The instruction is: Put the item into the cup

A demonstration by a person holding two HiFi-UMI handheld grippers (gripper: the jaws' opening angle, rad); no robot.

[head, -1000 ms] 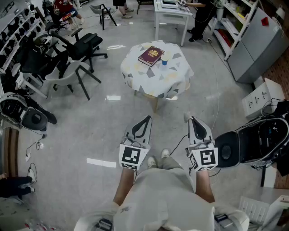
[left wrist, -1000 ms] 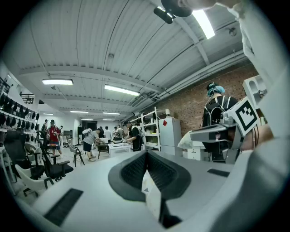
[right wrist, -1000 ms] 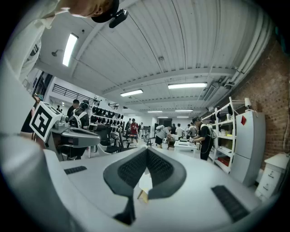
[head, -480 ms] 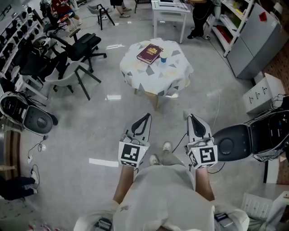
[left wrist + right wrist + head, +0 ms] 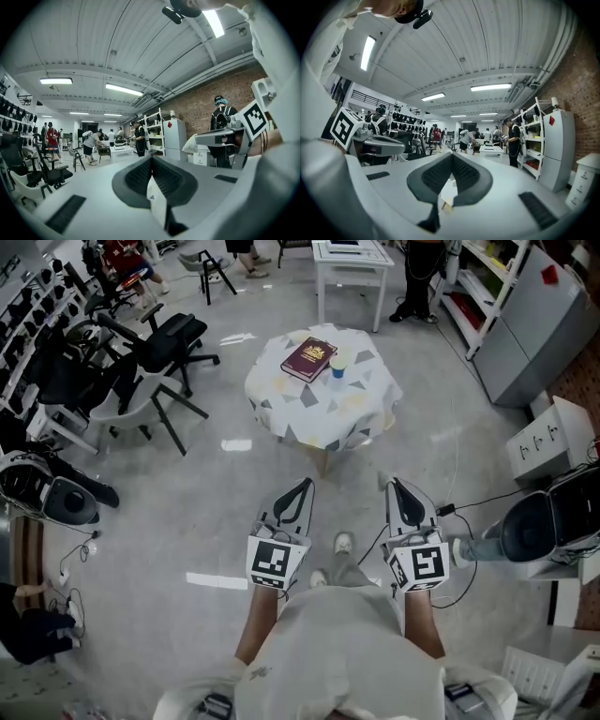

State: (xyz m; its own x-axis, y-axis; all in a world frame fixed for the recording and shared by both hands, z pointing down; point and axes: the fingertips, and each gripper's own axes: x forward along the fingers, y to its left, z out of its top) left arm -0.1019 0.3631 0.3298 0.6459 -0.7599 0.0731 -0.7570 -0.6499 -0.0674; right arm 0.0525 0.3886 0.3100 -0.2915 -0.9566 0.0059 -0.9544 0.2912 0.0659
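Stage: approach, likely not begun | left gripper (image 5: 302,486) and right gripper (image 5: 394,486): jaws closed, empty, held at lower centre, probably because the table (image 5: 319,418) is well apart | cup (image 5: 338,362): upper centre, just beside book (image 5: 309,358) | item: cannot tell.

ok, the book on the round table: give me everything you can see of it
The book has a dark red cover with a gold emblem in the middle. It is closed and lies flat, turned askew, on the far half of the cloth-covered table. A small cup stands close by its right corner; whether they touch cannot be told. Nothing lies on top of it.
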